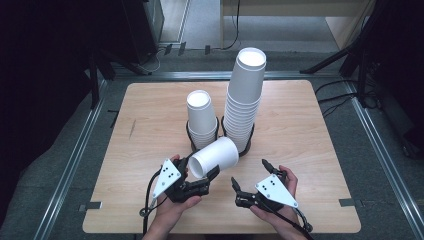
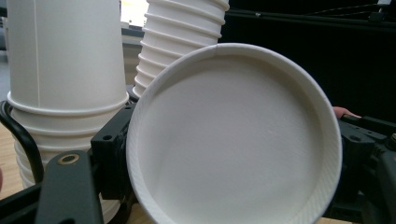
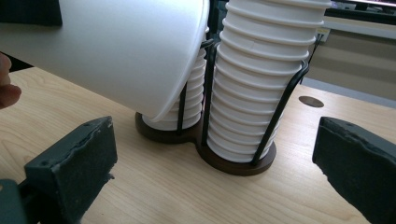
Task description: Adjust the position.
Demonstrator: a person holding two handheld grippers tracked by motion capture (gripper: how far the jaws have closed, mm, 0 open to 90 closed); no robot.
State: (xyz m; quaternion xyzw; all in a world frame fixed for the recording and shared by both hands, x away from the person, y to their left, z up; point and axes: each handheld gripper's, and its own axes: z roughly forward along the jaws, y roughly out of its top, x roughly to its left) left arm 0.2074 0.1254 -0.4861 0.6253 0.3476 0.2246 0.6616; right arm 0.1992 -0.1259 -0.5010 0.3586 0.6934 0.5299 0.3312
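A single white paper cup (image 1: 214, 157) hangs tilted on its side just in front of the holder, with my left gripper (image 1: 199, 171) shut on it. In the left gripper view its recessed bottom (image 2: 233, 135) faces the camera between the two black jaws. Behind it, a short stack of upturned cups (image 1: 201, 120) and a tall stack (image 1: 245, 100) stand in a black wire holder (image 1: 247, 145). My right gripper (image 1: 249, 171) is open to the right of the held cup, with nothing between its fingers (image 3: 74, 163). In the right gripper view the held cup (image 3: 116, 46) hangs above the table.
The wooden table (image 1: 310, 130) has bare surface left and right of the holder. The holder's dark round base (image 3: 233, 165) sits on the table. A small round hole (image 3: 311, 101) lies in the tabletop behind the tall stack (image 3: 266, 79). Dark stands and cables surround the table.
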